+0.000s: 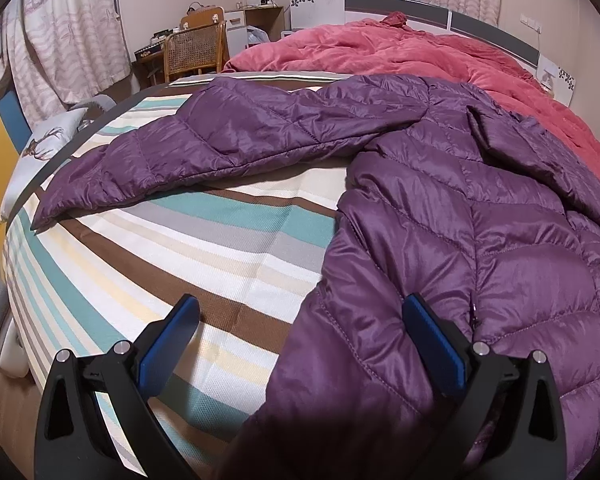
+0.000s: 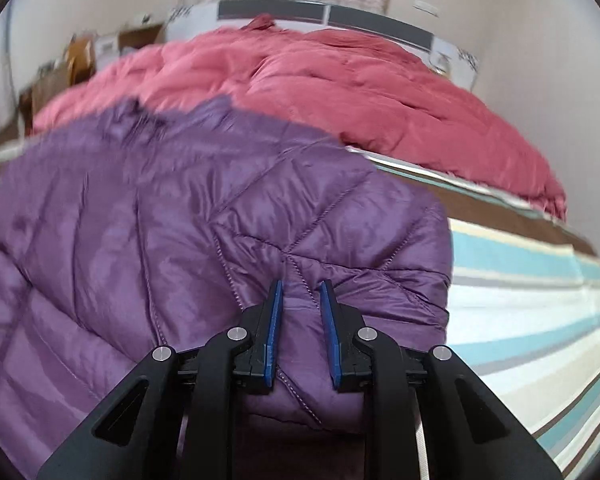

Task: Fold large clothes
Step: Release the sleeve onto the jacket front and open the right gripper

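Observation:
A purple quilted down jacket (image 1: 480, 240) lies spread on the striped bed sheet (image 1: 188, 248), one sleeve (image 1: 204, 148) stretched out to the left. My left gripper (image 1: 300, 320) is open wide at the jacket's near edge: its right finger (image 1: 428, 336) rests on the fabric, its left finger (image 1: 172, 336) stands over bare sheet. In the right wrist view my right gripper (image 2: 301, 292) sits on the jacket (image 2: 180, 220) near its hem corner. Its jaws stand a narrow gap apart, with a puckered ridge of purple fabric pinched between the blue pads (image 2: 274, 320).
A rumpled pink quilt (image 1: 440, 52) covers the far half of the bed up to the headboard (image 1: 400, 2). A wicker chair (image 1: 196, 50) and a desk stand beyond the bed's left side. Curtains (image 1: 68, 40) hang at the left. Striped sheet (image 2: 532, 320) shows right of the jacket.

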